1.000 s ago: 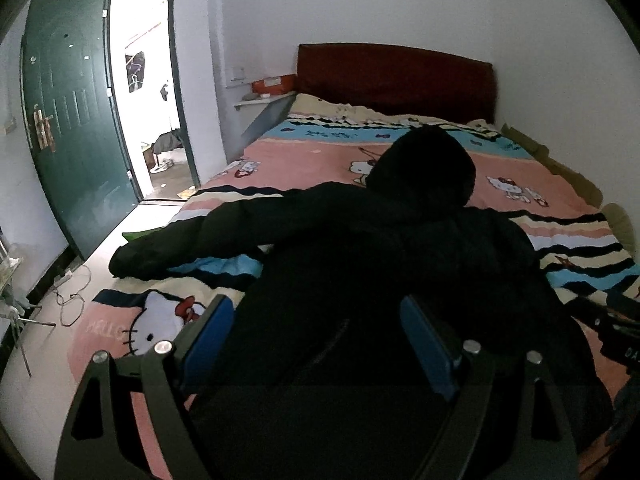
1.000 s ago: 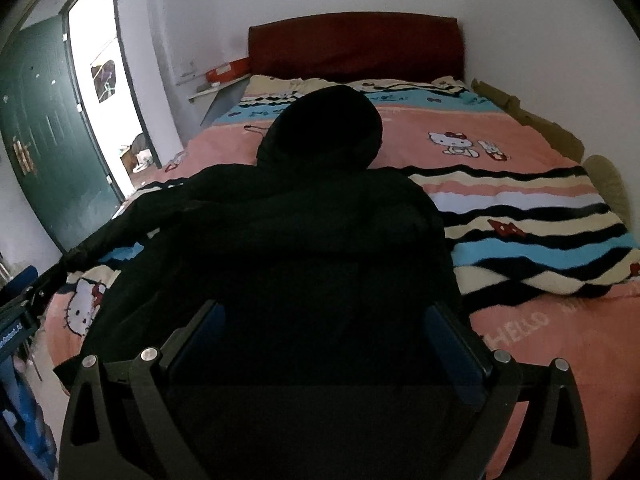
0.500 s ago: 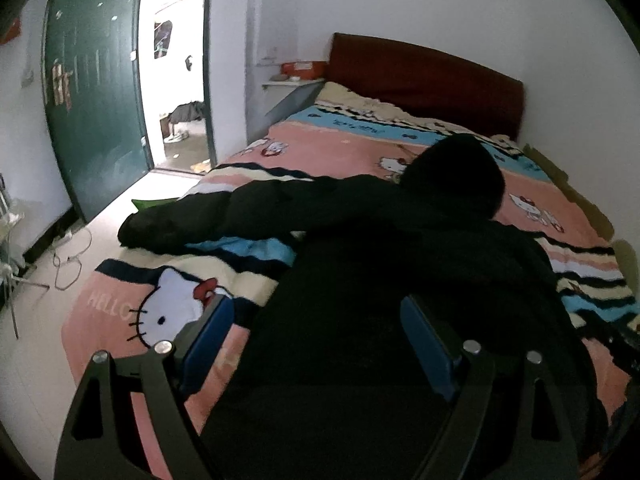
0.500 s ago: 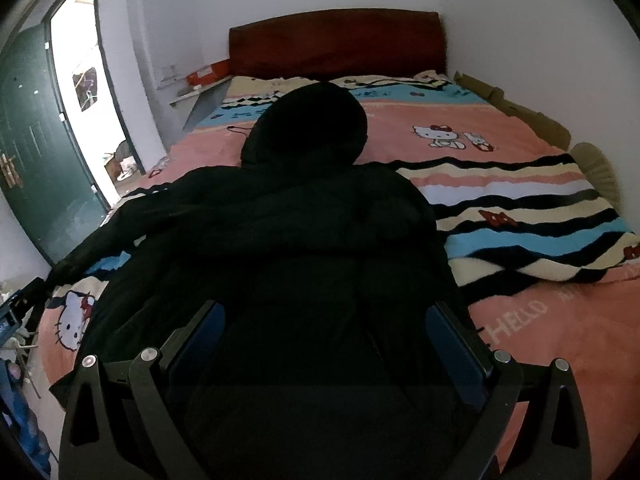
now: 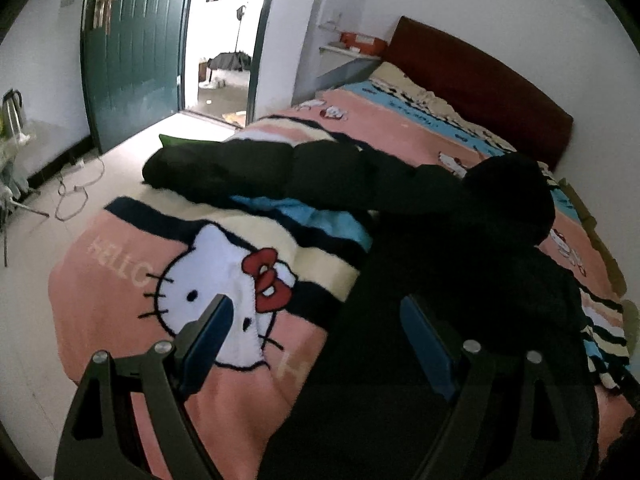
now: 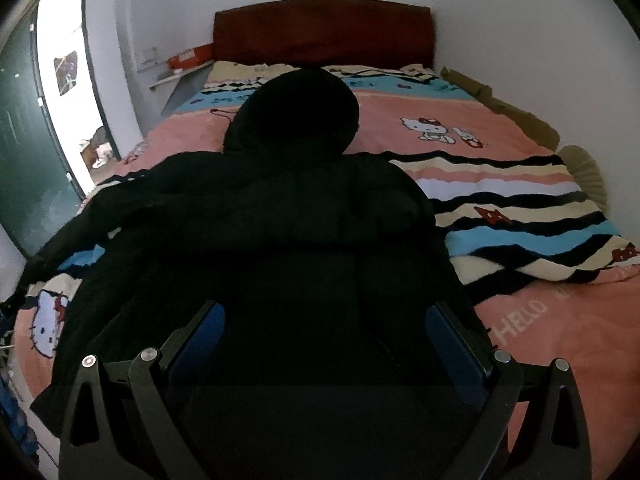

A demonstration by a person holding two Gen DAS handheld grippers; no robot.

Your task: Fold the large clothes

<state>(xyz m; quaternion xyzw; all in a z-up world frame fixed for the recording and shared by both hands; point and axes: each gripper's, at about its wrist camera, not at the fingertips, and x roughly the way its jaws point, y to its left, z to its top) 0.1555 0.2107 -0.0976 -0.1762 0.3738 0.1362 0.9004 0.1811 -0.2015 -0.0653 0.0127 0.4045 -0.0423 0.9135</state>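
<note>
A large black hooded puffer jacket (image 5: 460, 264) lies flat on the bed, hood (image 6: 296, 116) toward the headboard. Its left sleeve (image 5: 256, 168) stretches out to the bed's left edge. The other sleeve seems folded across the body (image 6: 384, 208). My left gripper (image 5: 316, 320) is open and empty, above the jacket's lower left edge and the blanket. My right gripper (image 6: 324, 320) is open and empty, above the jacket's lower body.
The bed carries a pink striped Hello Kitty blanket (image 5: 168, 280) and has a dark red headboard (image 6: 320, 28). A green door (image 5: 128, 40) stands open at the left, with cables on the floor (image 5: 76, 192). A shelf with an orange box (image 5: 356, 40) is beside the headboard.
My left gripper has swung left, now facing the outstretched sleeve and the bed's left edge. My right gripper has drifted slightly closer over the jacket. Both stay open.
</note>
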